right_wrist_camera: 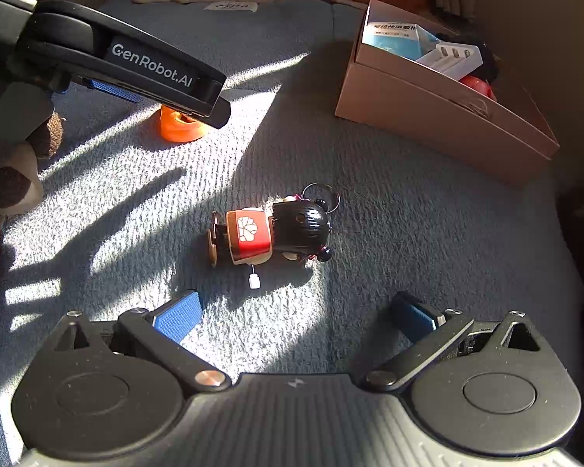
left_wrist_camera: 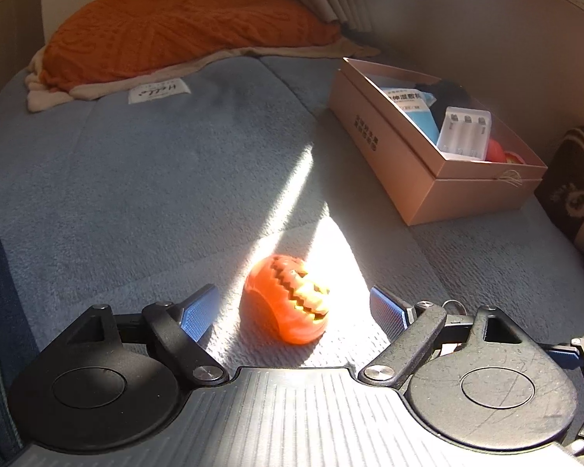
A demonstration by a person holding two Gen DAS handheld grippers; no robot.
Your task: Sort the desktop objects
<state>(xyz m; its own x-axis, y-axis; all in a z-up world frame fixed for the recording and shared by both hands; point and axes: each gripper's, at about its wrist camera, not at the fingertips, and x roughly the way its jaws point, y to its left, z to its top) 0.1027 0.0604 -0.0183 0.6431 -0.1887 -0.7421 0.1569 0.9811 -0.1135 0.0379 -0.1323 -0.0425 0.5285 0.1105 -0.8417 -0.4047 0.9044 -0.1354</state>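
An orange jack-o'-lantern pumpkin toy (left_wrist_camera: 286, 299) lies on the grey-blue blanket (left_wrist_camera: 136, 175) in a patch of sunlight. My left gripper (left_wrist_camera: 294, 309) is open, its blue pads on either side of the pumpkin, not touching it. In the right wrist view a small doll keychain (right_wrist_camera: 270, 231) with a black head and red body lies on its side. My right gripper (right_wrist_camera: 296, 317) is open just short of it. The left gripper (right_wrist_camera: 136, 66) shows there over the pumpkin (right_wrist_camera: 181, 124), mostly hiding it.
An open tan cardboard box (left_wrist_camera: 420, 163) stands at the right, holding a blue packet (left_wrist_camera: 416, 111), a white battery case (left_wrist_camera: 465, 134) and red items. An orange cushion (left_wrist_camera: 183, 23) lies at the back. A socked foot (left_wrist_camera: 572, 179) is at the far right.
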